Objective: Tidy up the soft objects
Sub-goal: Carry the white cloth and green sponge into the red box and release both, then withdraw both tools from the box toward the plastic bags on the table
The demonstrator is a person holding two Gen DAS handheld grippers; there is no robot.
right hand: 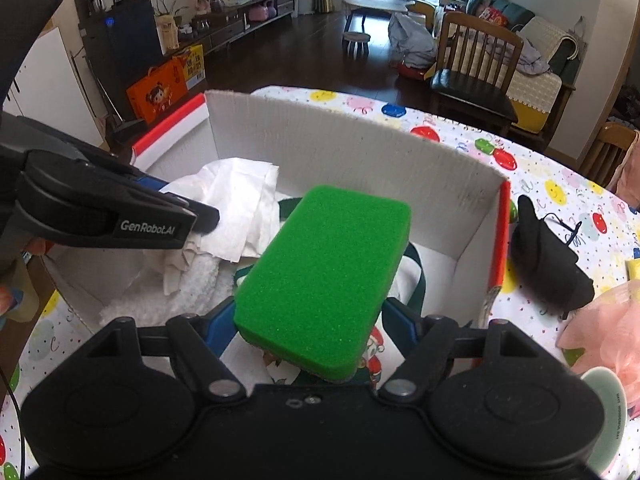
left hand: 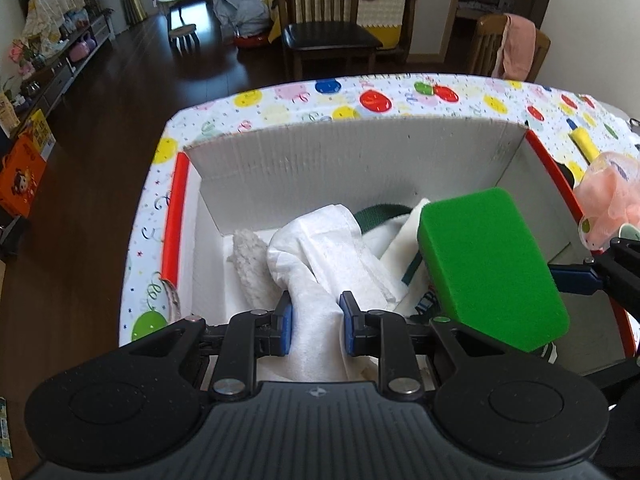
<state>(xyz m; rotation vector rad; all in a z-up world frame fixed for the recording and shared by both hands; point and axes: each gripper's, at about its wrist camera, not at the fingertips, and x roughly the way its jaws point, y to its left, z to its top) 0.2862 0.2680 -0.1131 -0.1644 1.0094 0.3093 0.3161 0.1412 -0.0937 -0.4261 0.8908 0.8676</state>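
A white cardboard box [left hand: 352, 152] [right hand: 360, 148] with red edges stands on the balloon-print tablecloth. My left gripper [left hand: 316, 320] is shut on a white crumpled cloth [left hand: 320, 256] [right hand: 236, 204] that hangs down into the box. My right gripper [right hand: 308, 322] is shut on a thick green sponge [right hand: 328, 276] [left hand: 488, 260], held over the box's right half. Inside the box lie a fluffy white cloth [left hand: 250, 256], white fabric with dark green trim [left hand: 384, 212] and a printed cloth [right hand: 372, 364].
On the table right of the box lie a black cloth item [right hand: 548, 260], a pink mesh puff [right hand: 604, 332] [left hand: 608, 200] in a pale bowl [right hand: 604, 392], and a yellow item [left hand: 582, 142]. Wooden chairs [left hand: 320, 28] stand beyond the table's far edge.
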